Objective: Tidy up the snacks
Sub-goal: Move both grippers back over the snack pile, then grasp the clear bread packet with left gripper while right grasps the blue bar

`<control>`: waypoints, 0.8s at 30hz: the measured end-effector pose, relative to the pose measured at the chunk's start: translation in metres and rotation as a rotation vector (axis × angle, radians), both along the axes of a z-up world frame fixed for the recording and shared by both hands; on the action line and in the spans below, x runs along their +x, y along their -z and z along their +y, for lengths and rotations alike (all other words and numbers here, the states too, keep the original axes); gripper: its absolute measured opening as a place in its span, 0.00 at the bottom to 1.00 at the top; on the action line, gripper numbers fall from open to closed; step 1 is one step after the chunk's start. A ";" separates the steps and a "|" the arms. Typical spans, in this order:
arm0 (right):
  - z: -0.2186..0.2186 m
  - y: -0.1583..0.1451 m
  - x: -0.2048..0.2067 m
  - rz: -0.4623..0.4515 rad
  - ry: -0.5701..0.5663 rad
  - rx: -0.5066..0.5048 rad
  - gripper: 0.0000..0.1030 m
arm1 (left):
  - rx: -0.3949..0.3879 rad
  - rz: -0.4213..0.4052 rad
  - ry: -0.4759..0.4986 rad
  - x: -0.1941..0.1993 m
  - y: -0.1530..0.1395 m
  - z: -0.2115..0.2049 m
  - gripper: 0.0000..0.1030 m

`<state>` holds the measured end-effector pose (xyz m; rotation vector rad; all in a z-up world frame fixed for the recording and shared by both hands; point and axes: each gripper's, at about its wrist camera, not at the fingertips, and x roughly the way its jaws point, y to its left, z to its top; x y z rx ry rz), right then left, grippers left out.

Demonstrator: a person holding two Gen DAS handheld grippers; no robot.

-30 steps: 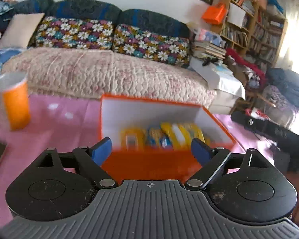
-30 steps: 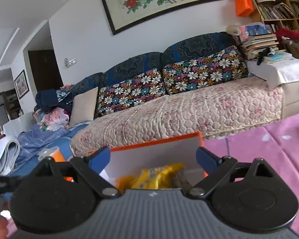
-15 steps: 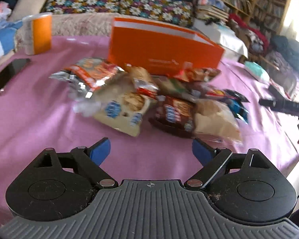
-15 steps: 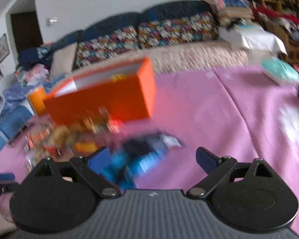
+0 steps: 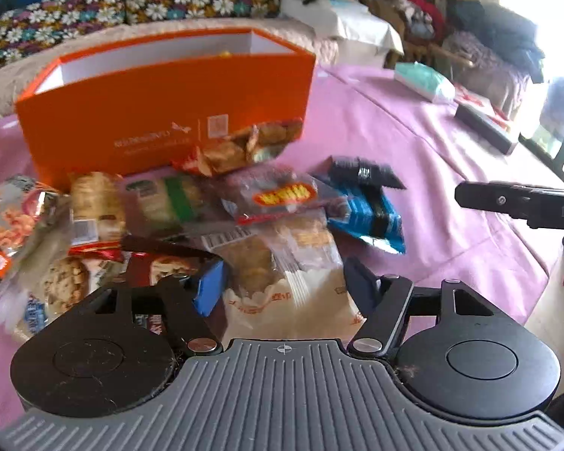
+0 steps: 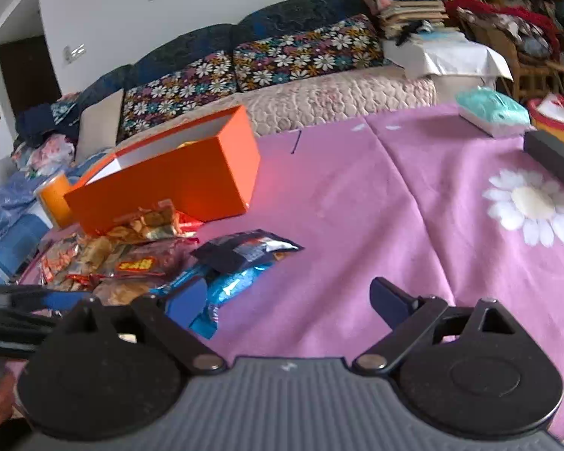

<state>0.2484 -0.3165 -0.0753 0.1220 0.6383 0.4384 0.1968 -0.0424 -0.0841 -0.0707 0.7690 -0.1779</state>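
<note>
An open orange box [image 5: 161,112] stands on the pink tablecloth, also in the right wrist view [image 6: 176,184]. Several snack packets lie piled in front of it. My left gripper [image 5: 284,285] is open, its fingers on either side of a clear packet of biscuits [image 5: 282,282] at the near edge of the pile. A blue packet [image 5: 368,214] with a black packet [image 5: 361,171] on it lies to the right. My right gripper [image 6: 289,300] is open and empty, low over the cloth, its left finger beside the blue packet [image 6: 229,285].
A teal tissue pack [image 6: 492,111] and a dark flat box [image 6: 556,158] lie at the table's right side. An orange cup [image 6: 52,199] stands left of the box. A sofa [image 6: 282,94] lies beyond the table. The right gripper shows in the left wrist view [image 5: 522,199].
Both grippers came down from over the box to the snack pile. The left one has closed in on the clear biscuit packet, with its jaws narrower. The right one has dropped beside the blue packet.
</note>
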 end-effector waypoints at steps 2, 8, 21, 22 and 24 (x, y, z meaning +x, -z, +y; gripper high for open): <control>0.003 -0.002 0.001 -0.009 -0.003 -0.012 0.91 | -0.012 0.011 0.035 -0.002 -0.002 -0.002 0.26; 0.015 -0.001 0.017 0.027 0.006 0.019 0.91 | -0.016 0.050 0.198 -0.020 -0.011 -0.020 0.32; 0.079 0.023 0.026 0.040 -0.117 -0.166 0.70 | -0.147 0.031 0.010 -0.071 -0.016 0.044 0.60; 0.080 0.026 0.025 0.041 -0.128 -0.191 0.59 | -0.141 0.036 0.005 -0.069 -0.015 0.043 0.60; 0.075 0.026 0.020 0.015 -0.125 -0.217 0.52 | -0.125 0.041 0.011 -0.066 -0.015 0.037 0.60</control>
